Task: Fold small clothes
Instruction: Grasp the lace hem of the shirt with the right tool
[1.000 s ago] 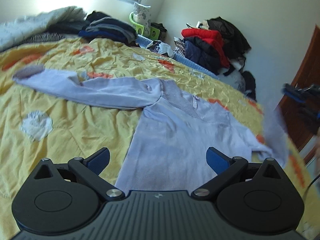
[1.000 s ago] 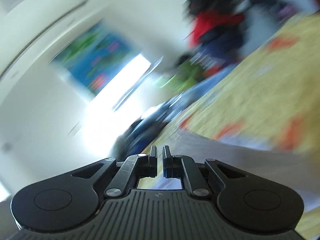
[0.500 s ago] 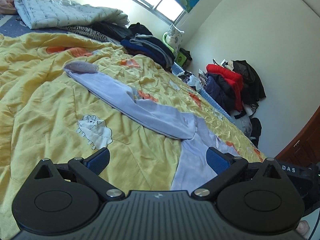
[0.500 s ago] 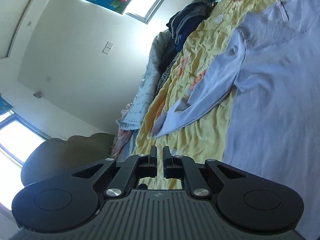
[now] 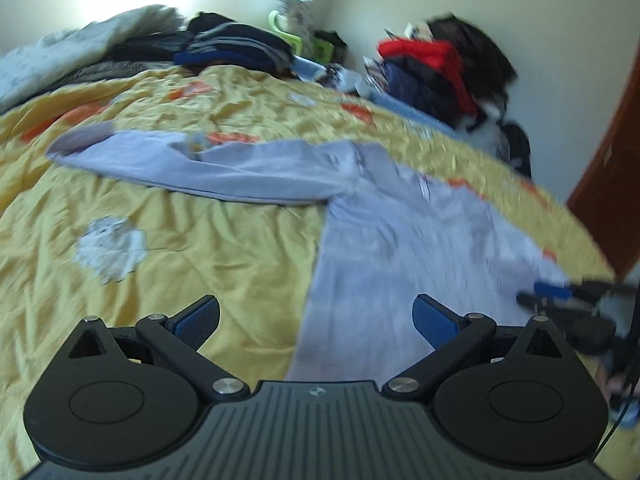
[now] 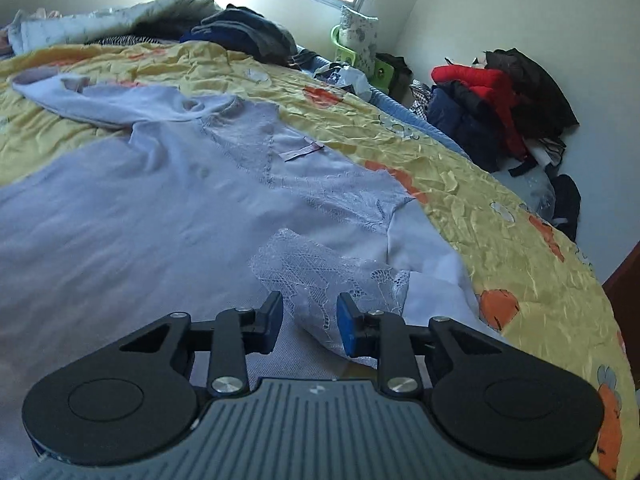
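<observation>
A pale lilac long-sleeved top [image 5: 400,240] lies spread on the yellow quilt [image 5: 160,280], its left sleeve [image 5: 192,168] stretched out to the left. My left gripper [image 5: 316,318] is open and empty, above the top's lower left edge. In the right wrist view the top [image 6: 140,208] fills the left side, and its lace-cuffed right sleeve [image 6: 324,276] lies folded onto the body. My right gripper [image 6: 310,326] is partly open, with the lace cuff lying loose between its fingers. The right gripper also shows in the left wrist view [image 5: 560,294], at the top's right side.
Folded dark clothes [image 6: 244,36] and a pale blanket [image 6: 100,20] lie at the bed's far end. A pile of red and dark jackets [image 6: 488,100] sits by the wall at the right, with a green chair [image 6: 352,52] beside it. A brown door [image 5: 608,168] stands at the right.
My right gripper has opened from shut and now rests low over the lace cuff on the top's body. The left gripper's view has swung back over the top's lower edge.
</observation>
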The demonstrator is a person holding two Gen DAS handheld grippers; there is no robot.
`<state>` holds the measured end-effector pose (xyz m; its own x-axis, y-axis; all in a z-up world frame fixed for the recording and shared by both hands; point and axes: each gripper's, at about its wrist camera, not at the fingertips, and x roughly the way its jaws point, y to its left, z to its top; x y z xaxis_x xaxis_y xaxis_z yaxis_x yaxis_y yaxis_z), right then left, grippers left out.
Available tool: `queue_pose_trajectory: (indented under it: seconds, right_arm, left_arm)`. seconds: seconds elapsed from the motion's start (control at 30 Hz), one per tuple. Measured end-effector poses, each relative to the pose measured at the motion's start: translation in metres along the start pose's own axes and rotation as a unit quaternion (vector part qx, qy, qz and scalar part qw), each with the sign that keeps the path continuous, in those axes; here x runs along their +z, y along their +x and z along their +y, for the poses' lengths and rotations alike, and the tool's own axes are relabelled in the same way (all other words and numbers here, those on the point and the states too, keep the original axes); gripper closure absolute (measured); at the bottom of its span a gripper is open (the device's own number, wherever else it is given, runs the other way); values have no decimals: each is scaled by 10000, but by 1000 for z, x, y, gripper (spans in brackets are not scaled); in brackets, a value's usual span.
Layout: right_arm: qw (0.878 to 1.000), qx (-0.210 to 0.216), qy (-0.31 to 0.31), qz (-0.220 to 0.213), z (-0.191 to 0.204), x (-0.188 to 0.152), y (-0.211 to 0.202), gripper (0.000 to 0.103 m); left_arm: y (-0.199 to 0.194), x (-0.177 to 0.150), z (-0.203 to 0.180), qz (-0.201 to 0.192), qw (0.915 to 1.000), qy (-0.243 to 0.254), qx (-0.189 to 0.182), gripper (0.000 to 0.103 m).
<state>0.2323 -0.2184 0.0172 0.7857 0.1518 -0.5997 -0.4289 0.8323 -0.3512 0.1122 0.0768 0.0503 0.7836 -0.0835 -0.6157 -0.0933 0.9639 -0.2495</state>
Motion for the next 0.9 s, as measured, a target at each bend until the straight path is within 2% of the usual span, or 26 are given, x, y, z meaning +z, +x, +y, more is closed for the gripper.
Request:
queue_pose_trajectory:
  seconds: [0.13, 0.2, 0.27, 0.43, 0.57, 0.6, 0.63, 0.67, 0.7, 0.77, 0.8, 0.87, 0.9]
  right_arm:
    - [9989, 63, -448, 121, 22, 6, 13, 69]
    - [9982, 125, -586, 78, 29, 10, 17, 68]
    - [9977, -10, -676, 86, 28, 9, 22, 66]
    - [9975, -98, -694, 92, 26, 12, 31, 61]
    - [9972, -130, -738, 70, 28, 11, 30, 62]
    - [9976, -75, -684, 58, 26, 10, 30, 64]
    - [9982, -7, -593, 71, 23, 10, 31, 73]
    - [9987, 113, -482, 121, 21, 11, 33, 95]
    - [9989, 243, -345, 196, 18, 13, 35, 99]
    - [9989, 380, 80, 255, 8, 16, 37, 100]
    - [9982, 439, 326, 232, 1, 18, 36, 100]
    - [9947, 616, 815, -117, -11, 20, 20, 100]
    - [9919, 675, 1036, -305, -16, 22, 11, 99]
  left_arm:
    - [11, -3, -26, 122, 9989, 450, -106, 0]
    - [12, -5, -30, 127, 9986, 495, -128, 0]
    - [16, -5, -32, 171, 9986, 477, -154, 0]
    - [21, -6, -37, 268, 9983, 465, -214, 0]
    - [19, -7, -38, 253, 9979, 514, -295, 0]
    - [18, -6, -37, 239, 9980, 508, -304, 0]
    - [18, -6, -37, 231, 9980, 492, -311, 0]
    - [17, -5, -36, 229, 9981, 451, -353, 0]
    - [16, -4, -34, 236, 9980, 365, -456, 0]
    - [16, 4, -28, 347, 9957, 40, -852, 0]
    - [17, 11, -24, 450, 9917, -195, -1190, 0]
    - [21, 25, -16, 556, 9781, -741, -1864, 0]
    - [27, 33, -11, 632, 9644, -1129, -2306, 0]
